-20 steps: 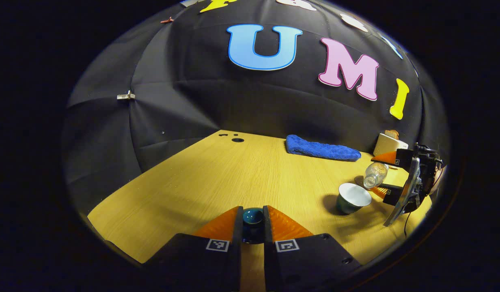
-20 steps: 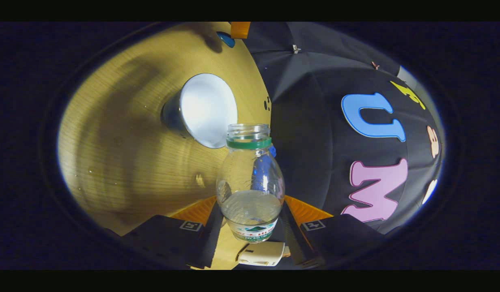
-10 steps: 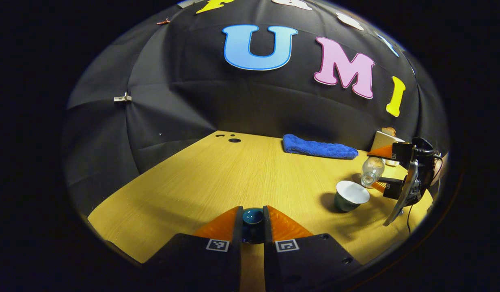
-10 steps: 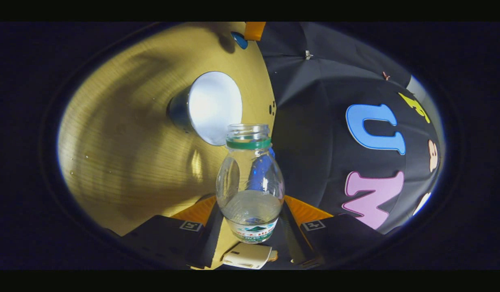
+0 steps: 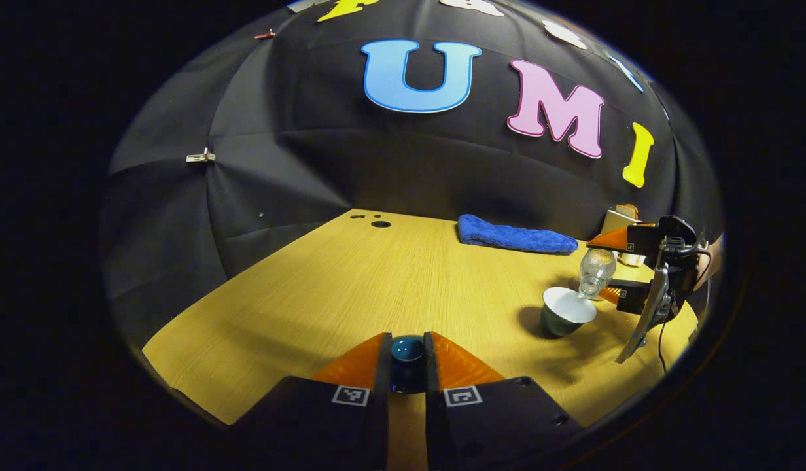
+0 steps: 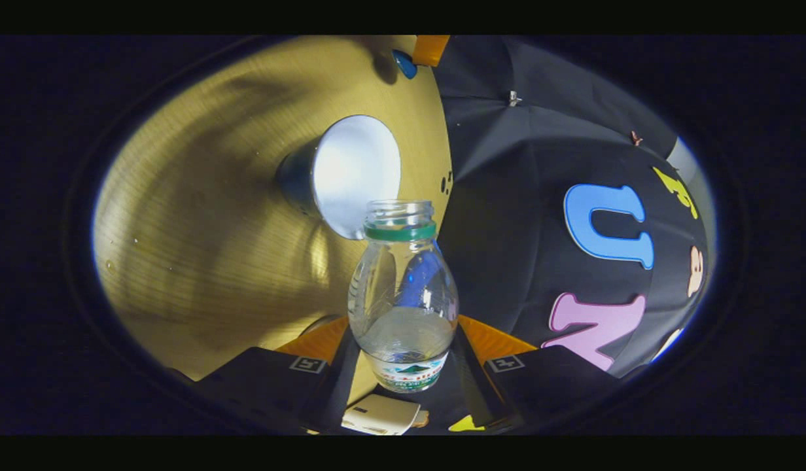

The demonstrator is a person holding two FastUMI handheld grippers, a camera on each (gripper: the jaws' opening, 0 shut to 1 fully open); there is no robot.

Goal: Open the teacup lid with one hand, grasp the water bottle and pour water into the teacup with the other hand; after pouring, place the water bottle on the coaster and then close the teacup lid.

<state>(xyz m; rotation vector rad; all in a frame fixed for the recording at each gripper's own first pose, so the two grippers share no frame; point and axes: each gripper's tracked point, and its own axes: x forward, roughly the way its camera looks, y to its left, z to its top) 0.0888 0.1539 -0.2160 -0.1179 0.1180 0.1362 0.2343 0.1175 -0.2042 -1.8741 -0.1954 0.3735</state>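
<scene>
My left gripper (image 5: 407,347) is shut on the knob of the dark teal teacup lid (image 5: 407,358), held low over the near table edge. The uncovered teacup (image 5: 565,313), white inside and dark green outside, stands on the wooden table at the right. My right gripper (image 6: 403,337) is shut on a clear water bottle (image 6: 403,294) with a green neck ring and no cap. The bottle is tilted, its mouth right by the teacup (image 6: 354,173) rim. Water lies in the bottle's lower part and I see no stream. The bottle (image 5: 594,273) hangs just behind the cup.
A folded blue towel (image 5: 514,237) lies at the back of the table (image 5: 350,288). A small white box (image 5: 617,221) stands at the back right, behind the right gripper (image 5: 604,267). Small holes (image 5: 380,224) mark the far left corner.
The right gripper has carried the bottle up and closer to the cup, its mouth now at the rim. The left gripper has held still with the lid.
</scene>
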